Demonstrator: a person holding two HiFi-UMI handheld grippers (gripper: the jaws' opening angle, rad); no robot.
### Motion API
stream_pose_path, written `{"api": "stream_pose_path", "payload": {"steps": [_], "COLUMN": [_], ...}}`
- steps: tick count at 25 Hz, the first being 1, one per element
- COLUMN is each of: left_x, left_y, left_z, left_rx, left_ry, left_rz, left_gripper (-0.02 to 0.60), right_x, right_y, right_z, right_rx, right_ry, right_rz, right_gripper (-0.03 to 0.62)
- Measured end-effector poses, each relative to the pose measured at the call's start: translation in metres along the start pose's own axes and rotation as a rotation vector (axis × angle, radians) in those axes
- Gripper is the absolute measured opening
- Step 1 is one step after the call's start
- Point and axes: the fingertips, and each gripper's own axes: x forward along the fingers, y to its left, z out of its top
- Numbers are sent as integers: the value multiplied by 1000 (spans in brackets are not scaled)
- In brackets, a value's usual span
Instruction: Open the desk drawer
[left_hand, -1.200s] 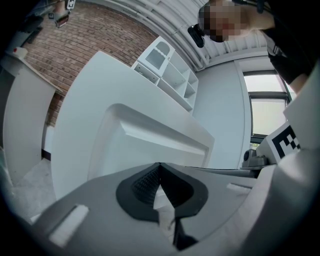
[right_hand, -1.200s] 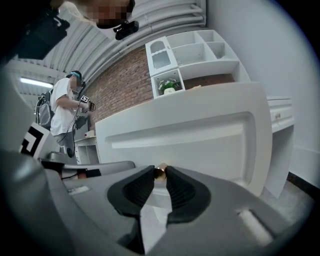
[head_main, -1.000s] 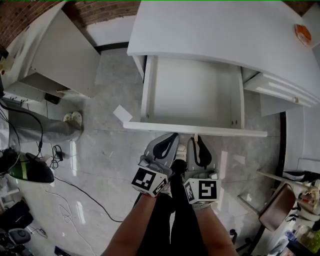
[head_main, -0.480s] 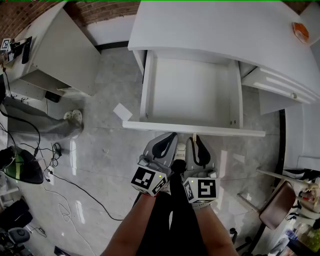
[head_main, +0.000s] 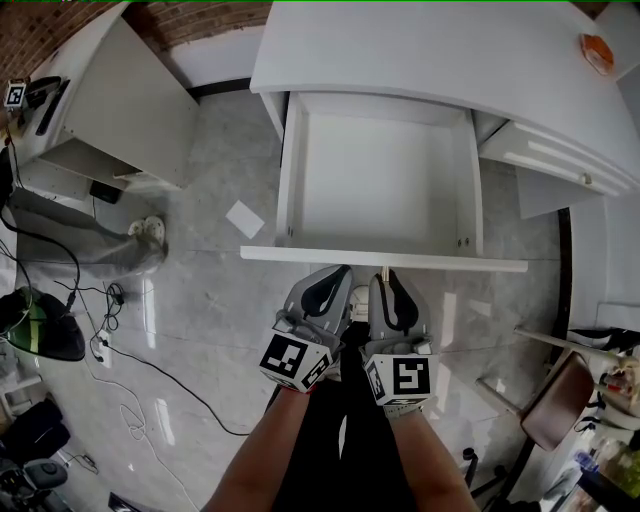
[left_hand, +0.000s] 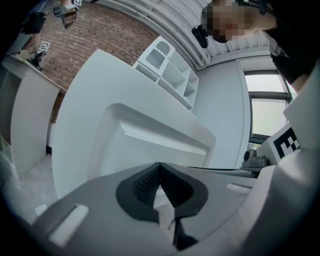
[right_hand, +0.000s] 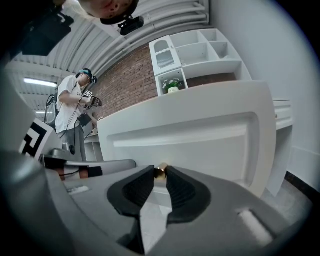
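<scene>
I find the right tool (right_hand: 160, 173) clamped on the small brass knob (right_hand: 160, 170), which sits right at its tips. The knob is fixed to the front panel (head_main: 300, 255) directly ahead of this tool. The drawer (head_main: 380, 180) stands pulled well out from under the white worktop (head_main: 420, 60) beyond. The left tool (left_hand: 160, 166) sits just beside the right one, on its left, with its jaws together at the tips, near the panel. I cannot tell whether it touches the panel.
</scene>
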Motion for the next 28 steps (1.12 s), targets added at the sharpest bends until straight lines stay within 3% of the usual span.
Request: {"api": "stream_pose_path", "payload": {"steps": [20,28], "left_x": [-10,-6], "left_y": [-7,-15], "left_z": [-5,-6], "left_rx": [-8,15], "left_ry": [28,53], "left_rz": [15,-16], "left_gripper": [3,2], "right_x": [-11,-12], "right_y": [5,3], "right_z": [-2,-4], "right_rx": [-8,59], "right_ry": [21,31], "right_rz": [19,98], "right_gripper": [75,84]}}
